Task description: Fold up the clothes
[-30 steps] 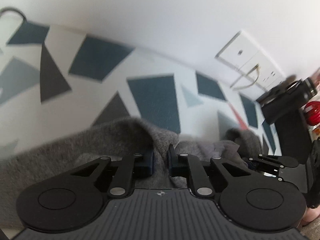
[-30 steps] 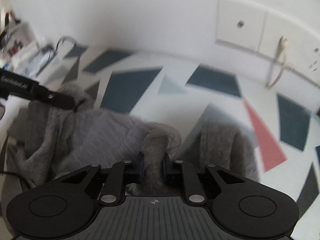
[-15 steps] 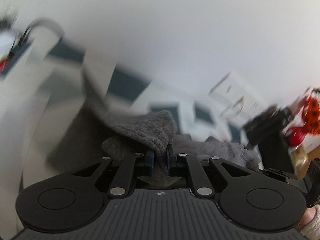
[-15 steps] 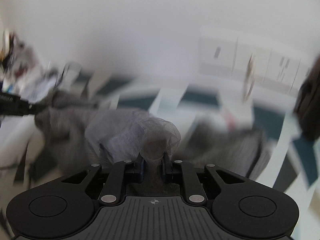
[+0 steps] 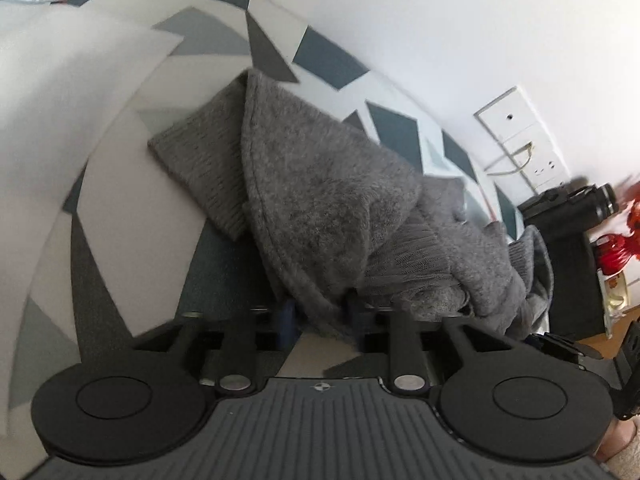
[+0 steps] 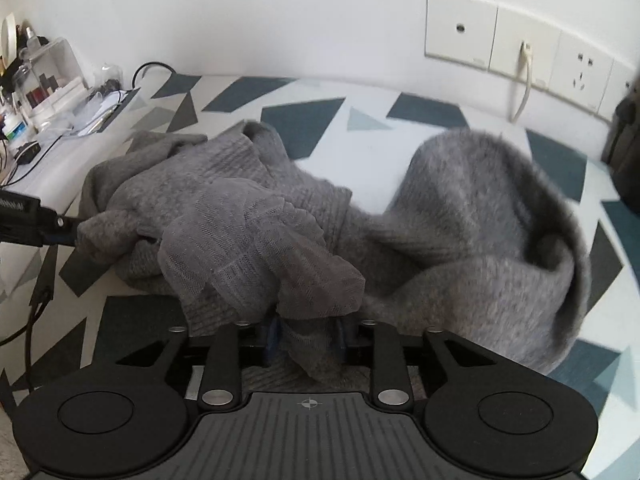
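Note:
A grey knitted sweater [image 5: 320, 184] lies crumpled on the patterned table cover [image 5: 120, 208]. My left gripper [image 5: 320, 314] is shut on a thick hem of the sweater, which drapes away over the table. In the right wrist view the same sweater [image 6: 480, 216] spreads across the cover, with a thin mesh lining [image 6: 248, 240] bunched at the front. My right gripper [image 6: 306, 332] is shut on that bunched fabric. The left gripper's tip [image 6: 44, 226] shows at the left edge, holding the sweater's far end.
Wall sockets [image 6: 520, 44] with a white cable [image 6: 524, 80] sit behind the table. Clutter and a clear box [image 6: 48, 76] stand at the far left. A black stand [image 5: 568, 240] and red object [image 5: 616, 256] are to the right.
Both grippers swung quickly with the sweater and lowered it toward the table; the cloth now spreads wider between them. Both stayed shut on the fabric.

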`<action>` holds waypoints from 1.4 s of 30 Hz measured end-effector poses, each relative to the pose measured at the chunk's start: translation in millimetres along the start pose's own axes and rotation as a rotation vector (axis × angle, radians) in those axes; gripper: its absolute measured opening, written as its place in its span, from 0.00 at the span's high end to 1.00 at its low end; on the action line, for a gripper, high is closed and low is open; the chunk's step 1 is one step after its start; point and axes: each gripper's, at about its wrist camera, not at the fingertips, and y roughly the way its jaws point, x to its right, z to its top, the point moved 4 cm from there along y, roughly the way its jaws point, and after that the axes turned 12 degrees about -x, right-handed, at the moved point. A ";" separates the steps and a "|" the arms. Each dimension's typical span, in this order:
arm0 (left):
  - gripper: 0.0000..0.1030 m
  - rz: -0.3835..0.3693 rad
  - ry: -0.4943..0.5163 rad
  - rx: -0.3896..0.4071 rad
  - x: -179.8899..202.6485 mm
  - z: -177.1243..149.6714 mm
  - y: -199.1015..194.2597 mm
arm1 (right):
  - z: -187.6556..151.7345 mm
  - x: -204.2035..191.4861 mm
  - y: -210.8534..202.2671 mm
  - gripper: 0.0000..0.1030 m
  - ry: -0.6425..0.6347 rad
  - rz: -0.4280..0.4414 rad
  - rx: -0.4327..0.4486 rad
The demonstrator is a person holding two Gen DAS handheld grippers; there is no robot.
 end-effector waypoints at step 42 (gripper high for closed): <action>0.89 0.254 0.138 0.288 7.0 24.7 -21.8 | 3.6 94.2 -23.6 0.59 0.439 -0.239 0.250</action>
